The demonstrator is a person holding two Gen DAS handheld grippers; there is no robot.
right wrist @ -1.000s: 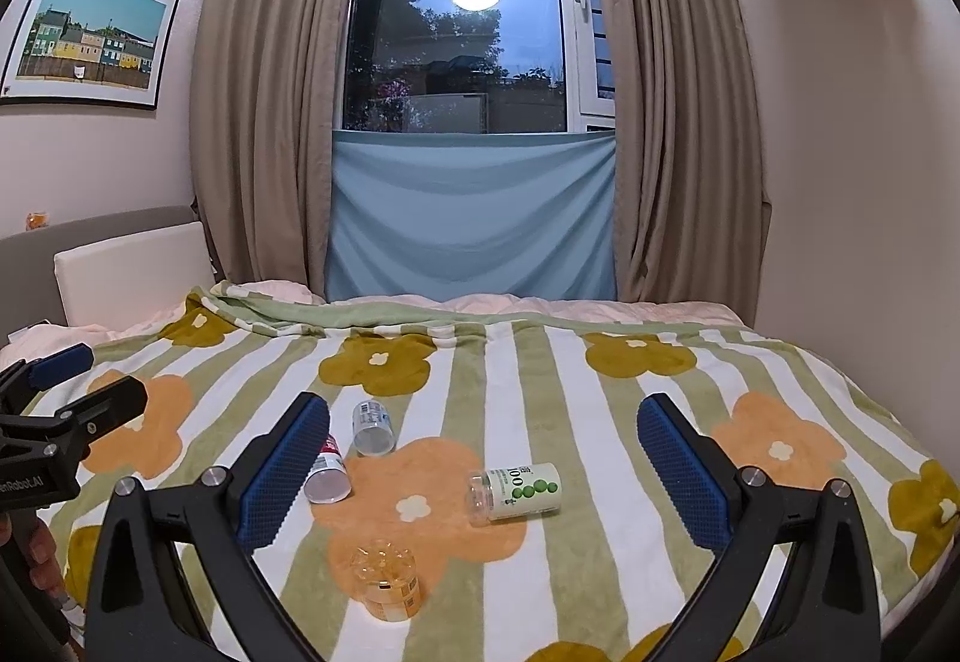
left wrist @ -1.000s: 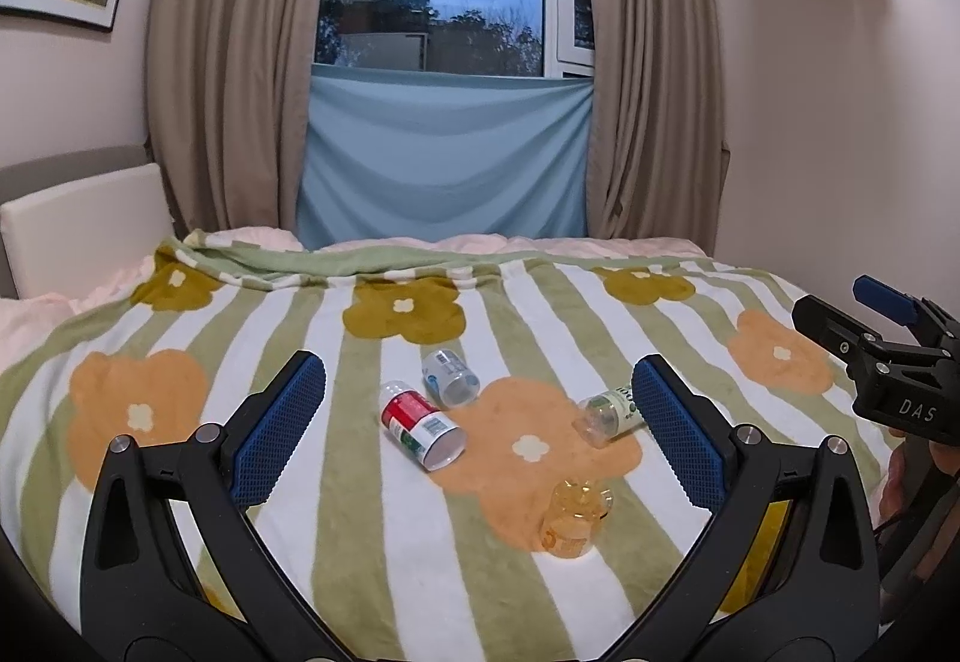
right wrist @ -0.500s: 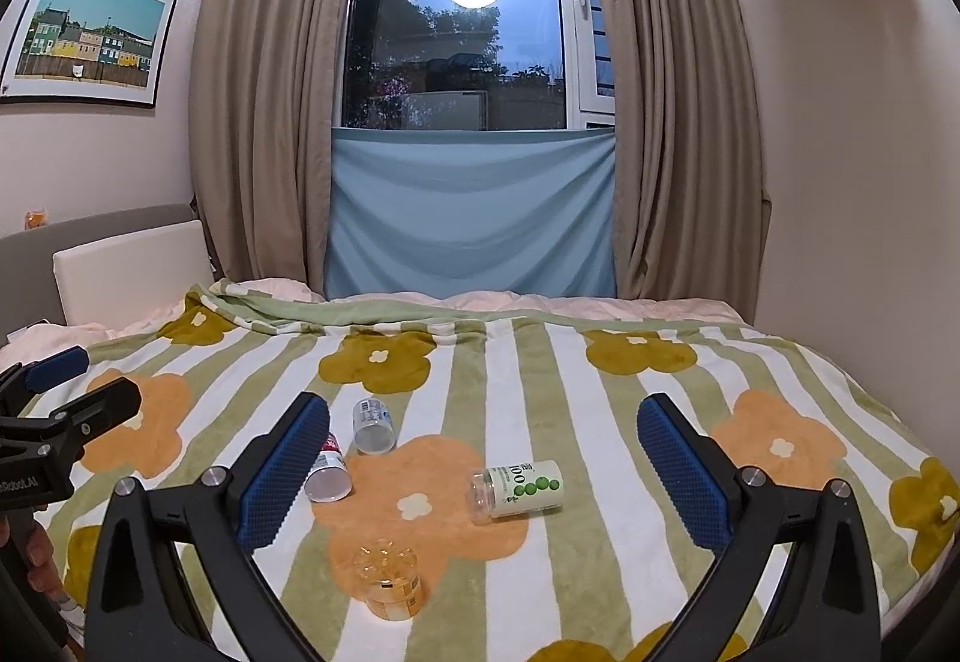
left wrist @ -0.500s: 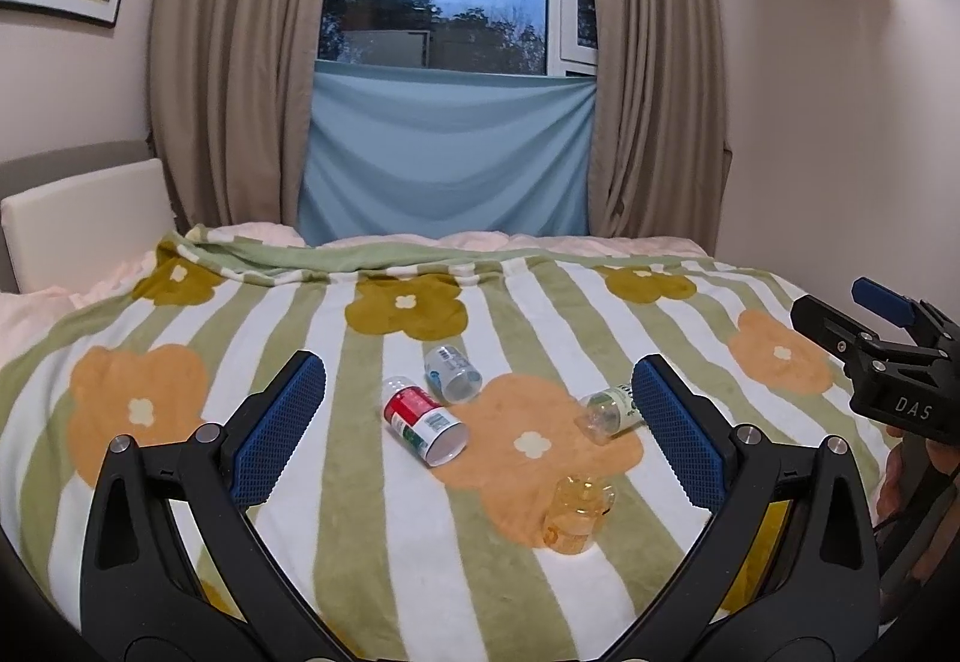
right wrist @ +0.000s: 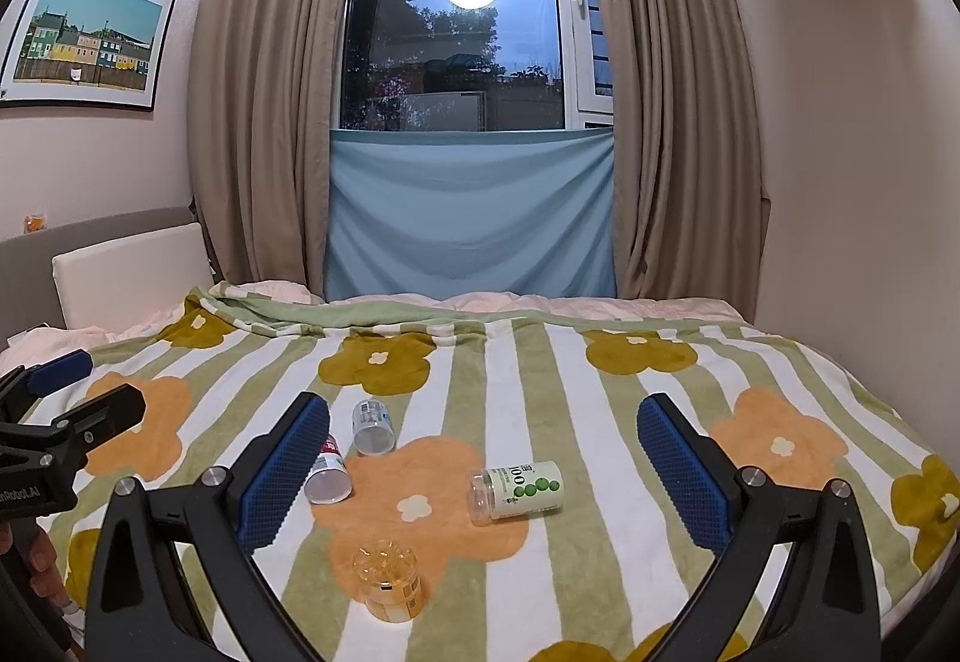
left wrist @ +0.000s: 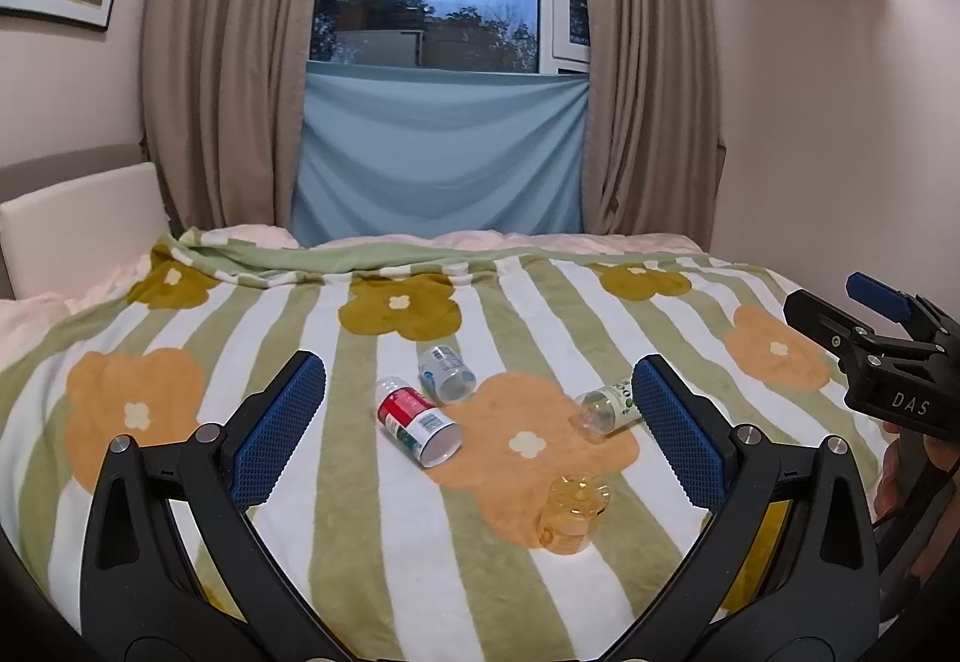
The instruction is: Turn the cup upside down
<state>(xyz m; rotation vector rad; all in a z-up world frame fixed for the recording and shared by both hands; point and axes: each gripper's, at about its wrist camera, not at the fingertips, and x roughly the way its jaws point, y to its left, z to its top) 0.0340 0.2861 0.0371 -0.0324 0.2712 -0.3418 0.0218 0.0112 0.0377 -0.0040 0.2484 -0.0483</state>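
Several small cups lie on the flowered blanket. An orange translucent cup (left wrist: pixel 570 512) (right wrist: pixel 387 578) stands on its end nearest me. A red-labelled cup (left wrist: pixel 418 428) (right wrist: pixel 327 473), a pale blue-labelled cup (left wrist: pixel 445 373) (right wrist: pixel 372 427) and a green-labelled clear cup (left wrist: pixel 606 407) (right wrist: pixel 519 491) lie on their sides. My left gripper (left wrist: pixel 477 434) is open and empty, above the bed's near side. My right gripper (right wrist: pixel 480 473) is open and empty too. Each gripper also shows at the other view's edge, the right (left wrist: pixel 888 362) and the left (right wrist: pixel 54 410).
The striped blanket (left wrist: pixel 180 422) covers the bed. A white headboard cushion (right wrist: pixel 132 272) stands at the left. Curtains and a window with a blue cloth (right wrist: pixel 468 212) are behind the bed. A wall (right wrist: pixel 870 182) runs along the right side.
Both views shift only slightly; the left wrist view has tilted a little so the cups sit slightly lower. The cups have not moved and both grippers stay open.
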